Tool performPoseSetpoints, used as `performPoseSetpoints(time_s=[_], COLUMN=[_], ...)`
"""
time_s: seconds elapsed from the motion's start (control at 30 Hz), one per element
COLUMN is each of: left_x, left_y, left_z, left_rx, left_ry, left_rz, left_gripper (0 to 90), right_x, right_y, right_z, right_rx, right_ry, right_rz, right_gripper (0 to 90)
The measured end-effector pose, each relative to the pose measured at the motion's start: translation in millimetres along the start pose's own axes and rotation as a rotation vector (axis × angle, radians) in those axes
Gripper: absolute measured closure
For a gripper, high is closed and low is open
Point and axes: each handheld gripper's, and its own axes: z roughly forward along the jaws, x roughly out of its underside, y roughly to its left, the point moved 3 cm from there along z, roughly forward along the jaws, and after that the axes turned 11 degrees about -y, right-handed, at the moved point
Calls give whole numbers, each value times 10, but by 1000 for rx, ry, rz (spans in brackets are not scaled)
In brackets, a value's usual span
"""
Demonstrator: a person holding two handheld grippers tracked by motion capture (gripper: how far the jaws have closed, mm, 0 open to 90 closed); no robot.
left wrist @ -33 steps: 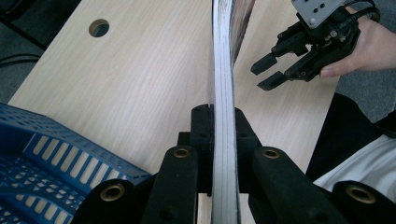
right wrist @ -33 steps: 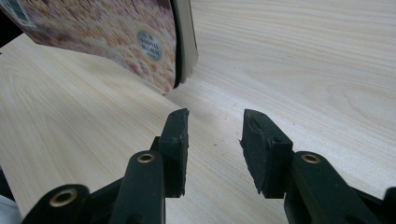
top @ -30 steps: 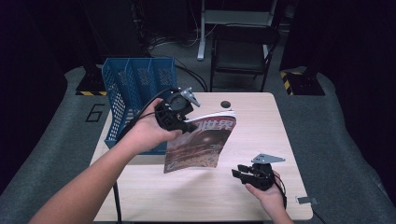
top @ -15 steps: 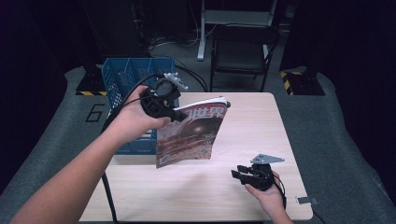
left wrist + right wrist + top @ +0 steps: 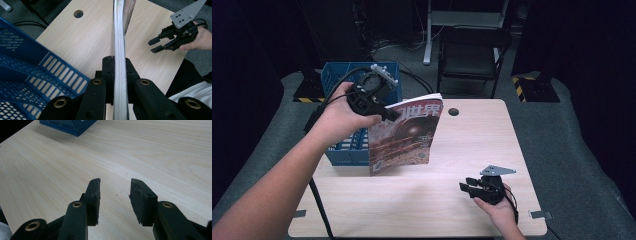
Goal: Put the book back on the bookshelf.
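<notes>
The left gripper (image 5: 393, 114), clamped on the magazine (image 5: 404, 135), carries it, probably toward the blue basket (image 5: 343, 150), needing upright alignment; right gripper (image 5: 469, 188) open.

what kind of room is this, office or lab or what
Probably a lab or studio set up for recording: dark curtains, a lone wooden table, cables on grey carpet, a folding chair and a blue basket.

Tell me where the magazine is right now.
In the high view the magazine hangs upright above the table's left half, clamped by the left gripper, just right of the blue basket.
</notes>
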Motion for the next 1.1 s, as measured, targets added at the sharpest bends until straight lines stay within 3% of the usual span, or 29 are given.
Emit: performPoseSetpoints(time_s=[0.6, 1.1], left_x=[66, 179], left_y=[293, 530], left_z=[-157, -349], left_rx=[-43, -132], left_ry=[-31, -43], left_rz=[-89, -152], left_gripper=[840, 840], right_x=[2, 4], right_y=[2, 6], right_z=[3, 9], right_rx=[2, 4], right_ry=[2, 3], right_rz=[-2, -4], right_gripper=[602, 602])
